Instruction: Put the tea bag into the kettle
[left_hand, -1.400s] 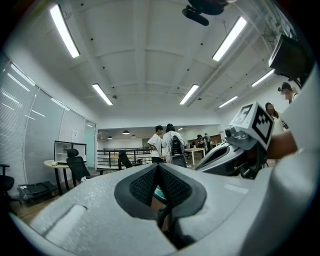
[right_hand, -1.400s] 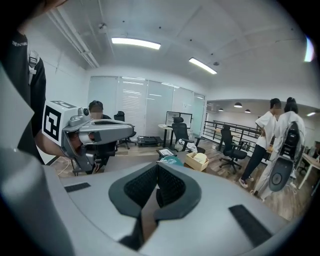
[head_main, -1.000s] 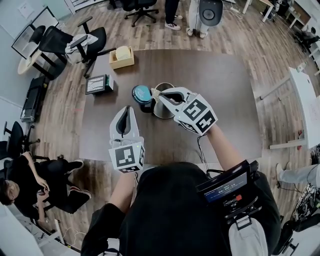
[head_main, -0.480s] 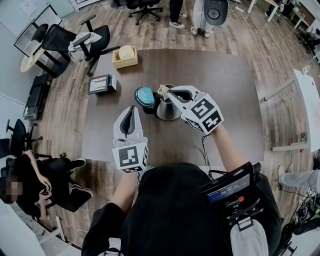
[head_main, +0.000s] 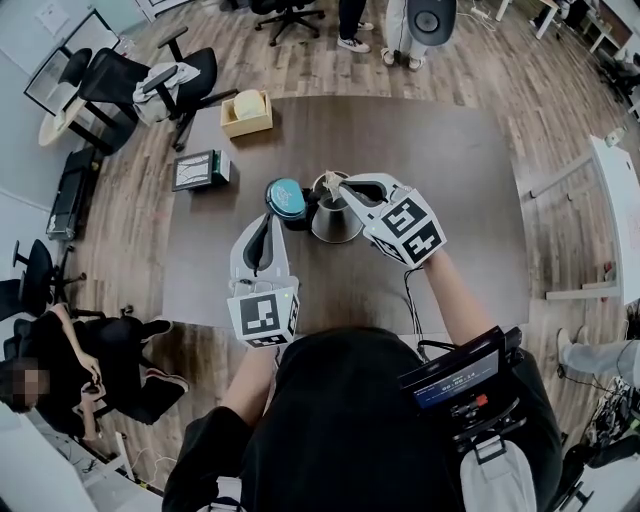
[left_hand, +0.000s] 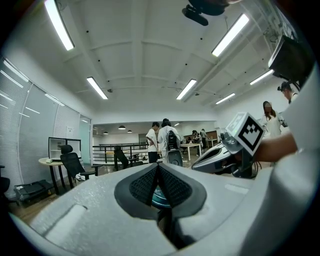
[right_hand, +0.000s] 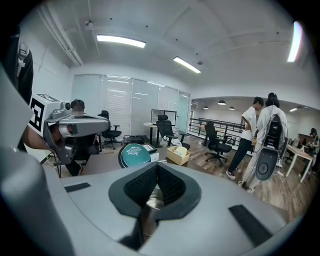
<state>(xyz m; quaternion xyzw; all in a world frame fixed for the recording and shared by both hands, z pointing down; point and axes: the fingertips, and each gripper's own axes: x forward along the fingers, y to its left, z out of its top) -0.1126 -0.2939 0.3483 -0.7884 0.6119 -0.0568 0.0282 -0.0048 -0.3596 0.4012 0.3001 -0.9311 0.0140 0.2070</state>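
The inside of the steel kettle (head_main: 335, 222) is largely covered by the right gripper (head_main: 340, 185), so its contents cannot be told. The tea bag (head_main: 327, 180), a small tan scrap, is pinched in that gripper's closed jaws just above the kettle's mouth. The left gripper (head_main: 262, 228) is closed on nothing, near the teal-lidded tin (head_main: 285, 194).

right gripper (head_main: 340, 184) with tea bag (head_main: 328, 180) shifted lower over the kettle (head_main: 336, 226) mouth; left gripper (head_main: 262, 220) edged nearer the teal lid (head_main: 285, 195)
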